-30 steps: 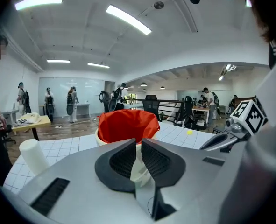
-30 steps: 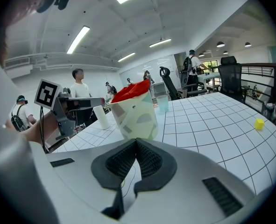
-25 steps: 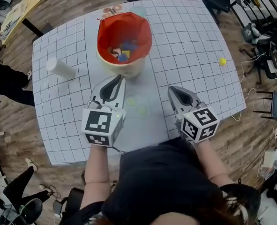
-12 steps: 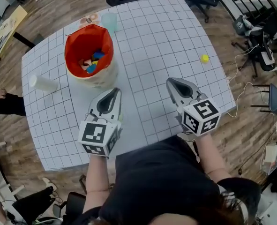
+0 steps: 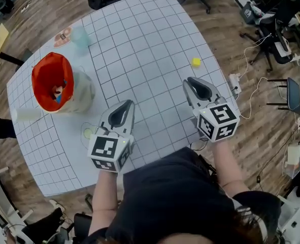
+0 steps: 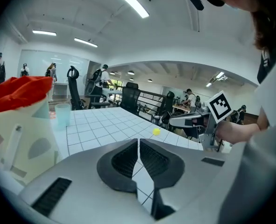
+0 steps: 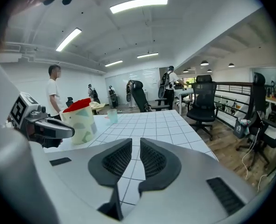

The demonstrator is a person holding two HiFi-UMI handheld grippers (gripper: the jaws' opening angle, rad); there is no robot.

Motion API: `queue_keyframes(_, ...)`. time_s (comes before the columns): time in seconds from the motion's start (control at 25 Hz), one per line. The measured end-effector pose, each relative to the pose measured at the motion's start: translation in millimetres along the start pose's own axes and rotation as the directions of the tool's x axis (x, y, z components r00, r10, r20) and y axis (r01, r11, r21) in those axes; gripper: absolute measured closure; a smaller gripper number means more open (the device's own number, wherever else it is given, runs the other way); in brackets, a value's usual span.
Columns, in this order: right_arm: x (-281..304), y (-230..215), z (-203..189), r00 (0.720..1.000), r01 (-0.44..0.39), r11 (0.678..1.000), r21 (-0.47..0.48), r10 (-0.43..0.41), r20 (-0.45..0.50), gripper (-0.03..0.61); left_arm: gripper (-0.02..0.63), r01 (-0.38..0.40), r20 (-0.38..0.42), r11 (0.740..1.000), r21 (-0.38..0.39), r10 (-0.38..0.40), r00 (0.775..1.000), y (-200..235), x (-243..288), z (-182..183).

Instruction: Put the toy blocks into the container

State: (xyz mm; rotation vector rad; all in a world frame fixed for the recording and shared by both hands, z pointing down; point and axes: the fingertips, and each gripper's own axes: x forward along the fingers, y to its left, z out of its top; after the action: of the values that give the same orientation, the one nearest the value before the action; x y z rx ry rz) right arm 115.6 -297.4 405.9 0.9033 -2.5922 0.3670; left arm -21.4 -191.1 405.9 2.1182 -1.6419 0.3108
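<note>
Yellow toy block: lay alone on the gridded table, just ahead of the right gripper and not touching it. Other blocks: inside the red-lined container at far left. Jaws of the right gripper: had just been opening, clear gap, nothing between. Jaws of the left gripper: all but together, empty, over the table. Clear cup: beyond the container.

We make out blocks in container only partly, too small to count; white cylinder blurred.
</note>
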Motion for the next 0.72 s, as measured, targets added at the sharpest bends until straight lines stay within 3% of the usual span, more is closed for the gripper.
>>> queue_keyframes(0.36, 18, -90, -21, 0.997, 0.073, 0.996, 0.043, -0.071, -0.04, 0.448, 0.575, 0.078, -0.073, 0.997, -0.018, -0.08, 0.994, -39, 85, 1)
queue_keyframes(0.72, 55, -124, -46, 0.989, 0.107, 0.992, 0.064, -0.099, -0.113, 0.407, 0.575, 0.083, -0.154, 0.996, -0.024, -0.085, 0.984, -43, 125, -9)
